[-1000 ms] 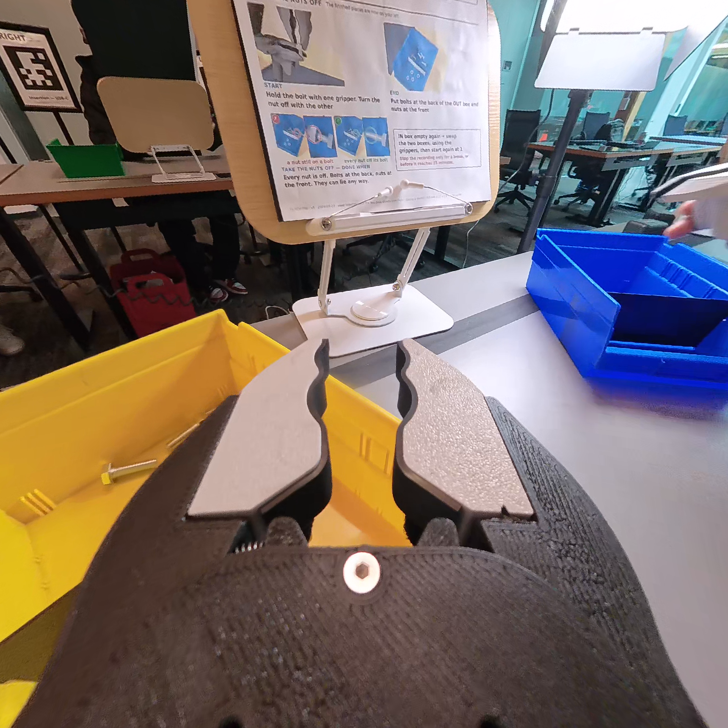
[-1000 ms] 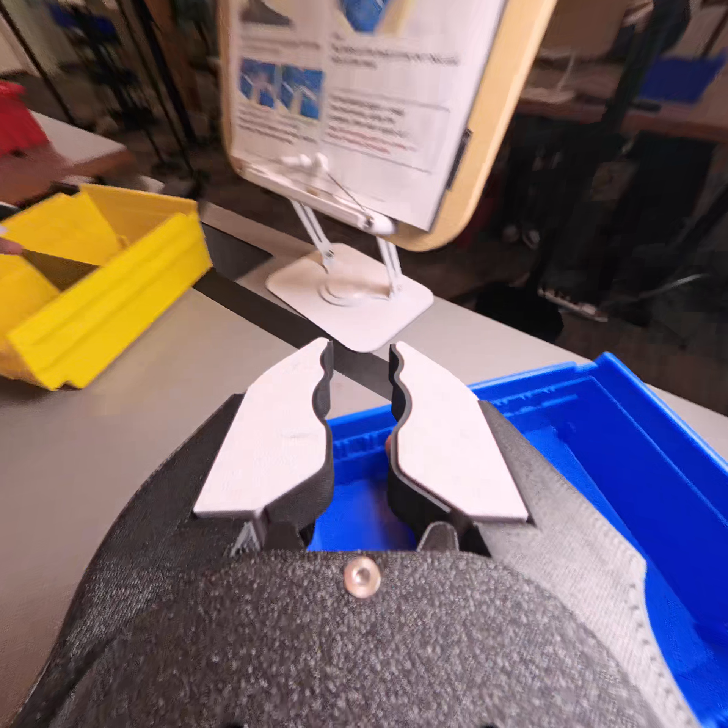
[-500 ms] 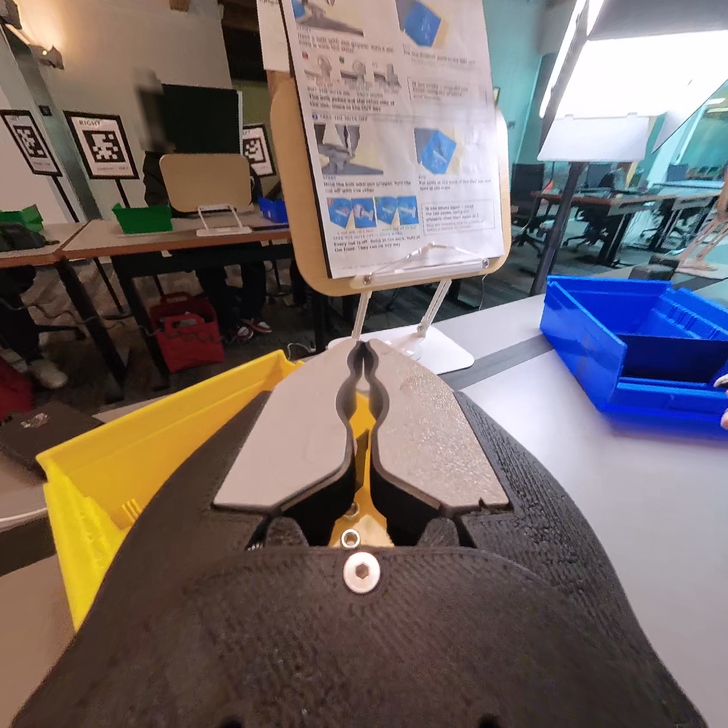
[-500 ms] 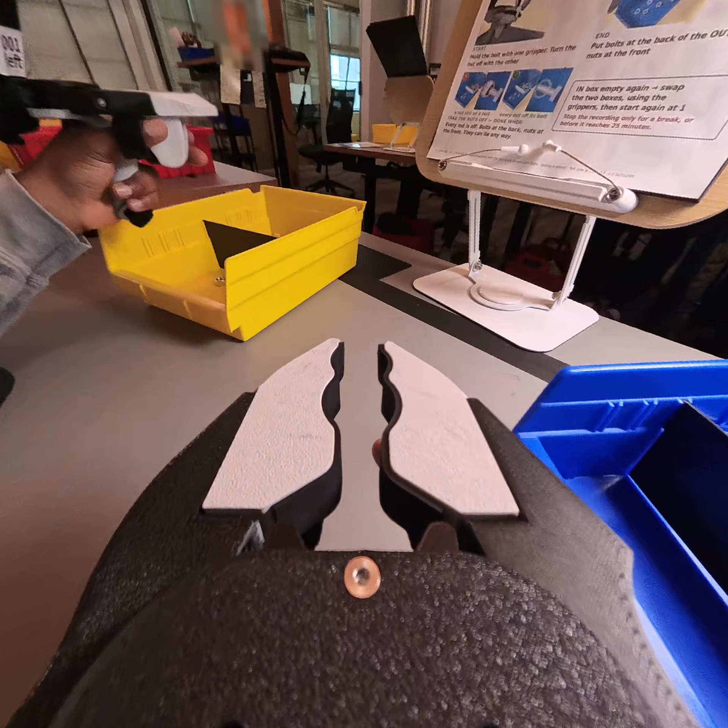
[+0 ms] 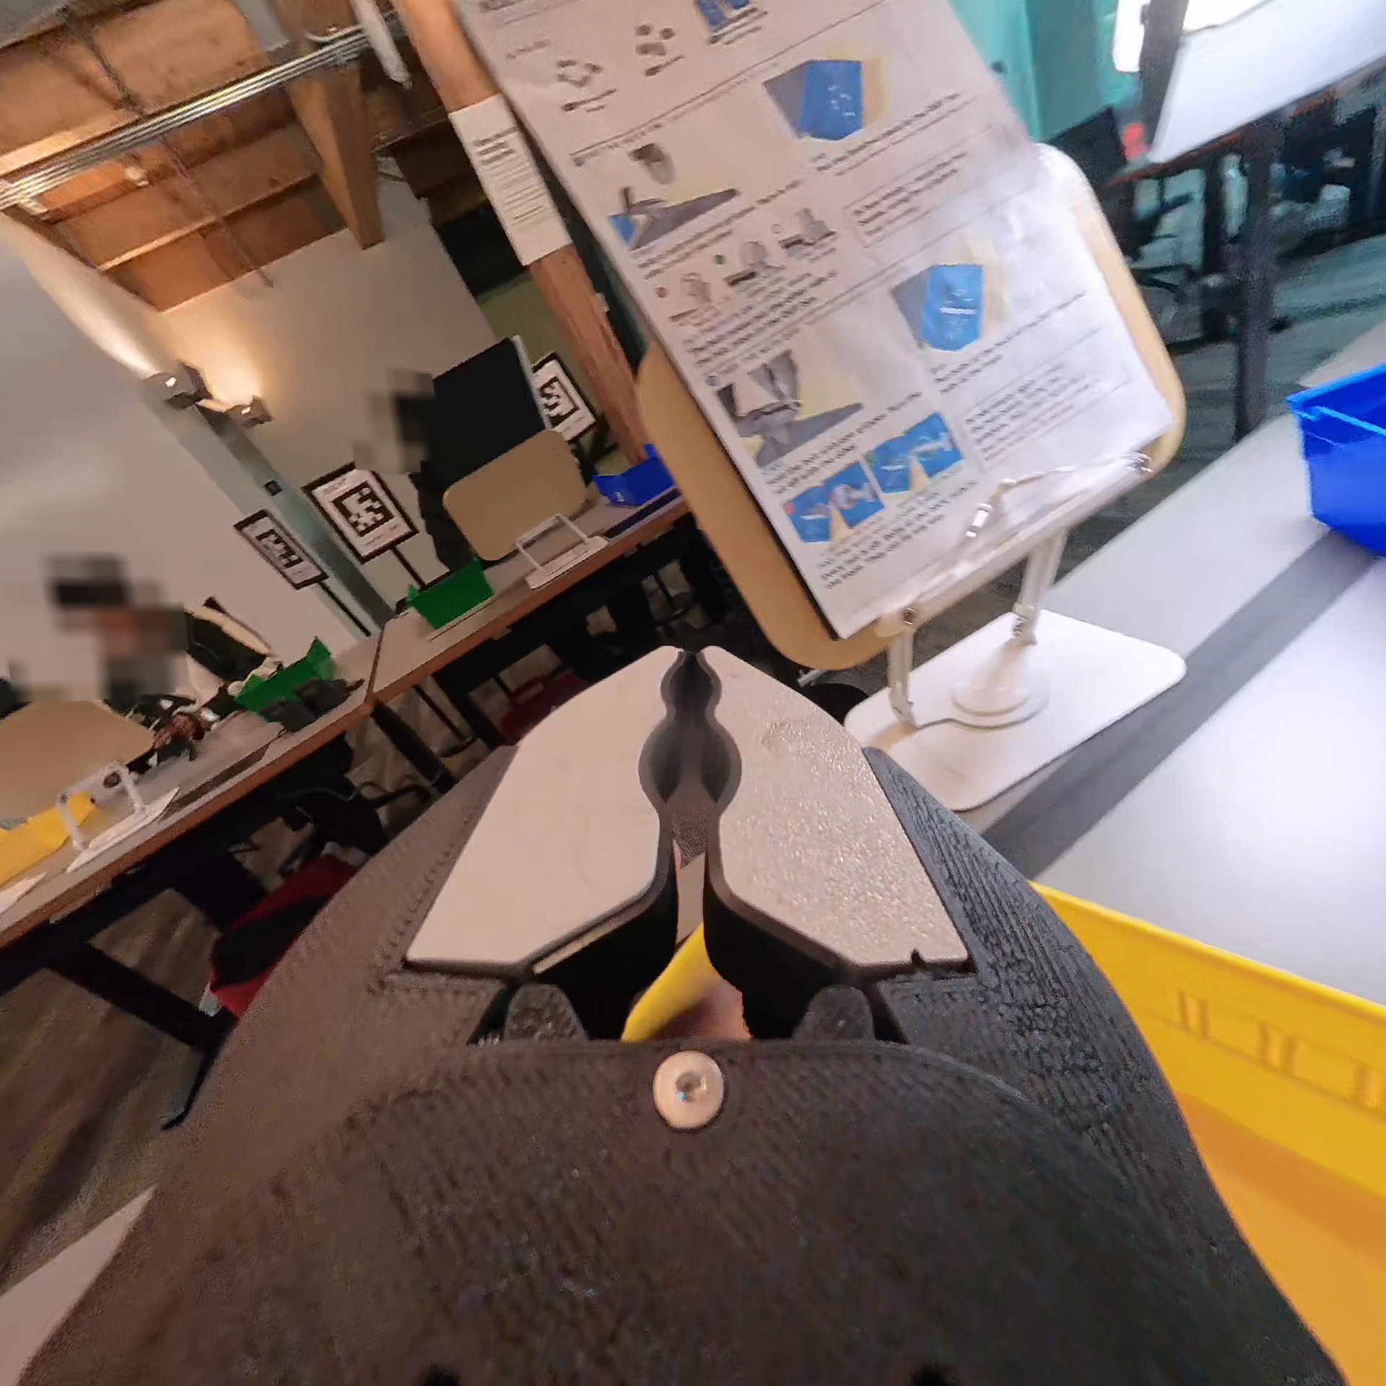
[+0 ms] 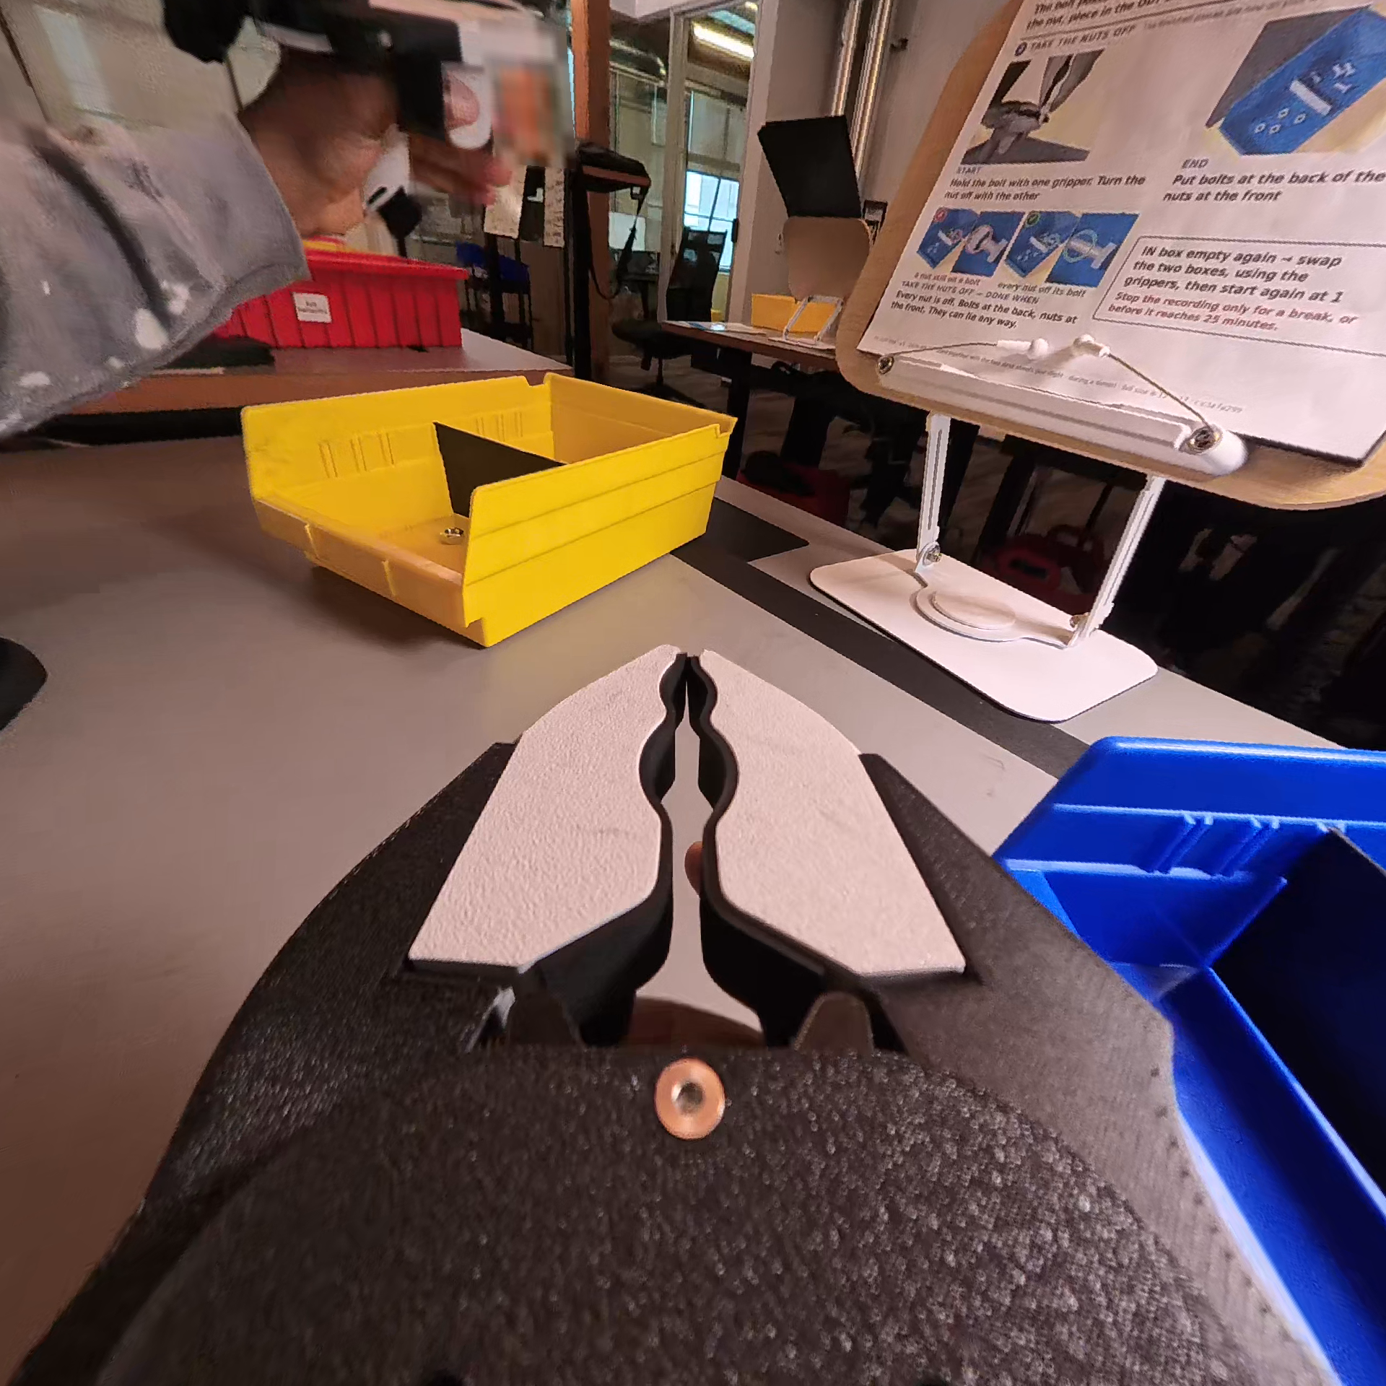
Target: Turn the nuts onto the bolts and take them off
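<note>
My left gripper (image 5: pixel 690 661) is shut with nothing visible between its fingers. It is raised and tilted up above the near corner of the yellow bin (image 5: pixel 1215 1050), whose inside is hidden in this view. My right gripper (image 6: pixel 688 661) is shut and empty, above the grey table just left of the blue bin (image 6: pixel 1170 885). In the right wrist view the yellow bin (image 6: pixel 600 517) stands at the far left with a black divider (image 6: pixel 480 459) and one small nut (image 6: pixel 451 534) on its floor. No bolt shows.
A person's hand and grey sleeve (image 6: pixel 150 225) hold the left gripper high above the yellow bin. A white stand with an instruction sheet (image 6: pixel 990 622) stands at the table's back edge between the bins. The blue bin's corner (image 5: pixel 1342 465) shows at the right. Left tips to right tips: about 40 centimetres.
Both grippers went from open to shut. The left one rose out of the yellow bin and tilted upward. The right one moved left off the blue bin to above the table.
</note>
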Motion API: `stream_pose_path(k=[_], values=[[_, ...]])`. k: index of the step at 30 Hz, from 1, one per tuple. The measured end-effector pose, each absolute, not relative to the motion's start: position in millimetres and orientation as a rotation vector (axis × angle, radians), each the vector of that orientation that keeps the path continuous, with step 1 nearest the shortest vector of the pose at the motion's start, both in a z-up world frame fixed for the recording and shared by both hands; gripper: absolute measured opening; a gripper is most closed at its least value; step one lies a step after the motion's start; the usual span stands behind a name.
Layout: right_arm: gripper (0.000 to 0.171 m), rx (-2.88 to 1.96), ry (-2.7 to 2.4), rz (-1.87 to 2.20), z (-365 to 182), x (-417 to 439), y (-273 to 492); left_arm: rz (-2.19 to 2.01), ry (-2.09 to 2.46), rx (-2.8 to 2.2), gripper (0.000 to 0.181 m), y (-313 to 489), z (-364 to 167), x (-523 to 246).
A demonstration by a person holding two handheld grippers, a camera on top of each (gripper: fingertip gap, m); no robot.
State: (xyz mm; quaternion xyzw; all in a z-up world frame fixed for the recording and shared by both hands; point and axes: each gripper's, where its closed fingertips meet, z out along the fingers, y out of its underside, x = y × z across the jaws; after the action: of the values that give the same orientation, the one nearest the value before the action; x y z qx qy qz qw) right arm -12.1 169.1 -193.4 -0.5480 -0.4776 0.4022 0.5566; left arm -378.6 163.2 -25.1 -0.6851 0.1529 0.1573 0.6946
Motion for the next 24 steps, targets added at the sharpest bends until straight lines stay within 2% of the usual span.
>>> stream_pose_path(k=[2,6,10,14,19,24], values=[[0.000,-1.304,-1.146,0.961,-198,-15,167,0.299,0.277,-1.593,0.000,176,-33,-393],[0.000,-1.307,-1.174,0.973,-203,-18,162,0.247,0.239,-1.891,0.001,202,-99,-413],[0.000,-1.317,-1.189,0.985,-207,-19,160,0.157,0.302,-2.182,0.024,214,-175,-412],[0.000,-1.328,-1.196,1.001,-210,-19,160,0.148,0.400,-2.398,0.044,218,-228,-408],[0.000,-1.344,-1.201,1.003,-215,-19,162,0.254,0.573,-2.606,0.052,220,-275,-412],[0.000,-1.366,-1.200,1.009,-219,-18,165,0.274,0.644,-2.706,0.047,226,-301,-416]])
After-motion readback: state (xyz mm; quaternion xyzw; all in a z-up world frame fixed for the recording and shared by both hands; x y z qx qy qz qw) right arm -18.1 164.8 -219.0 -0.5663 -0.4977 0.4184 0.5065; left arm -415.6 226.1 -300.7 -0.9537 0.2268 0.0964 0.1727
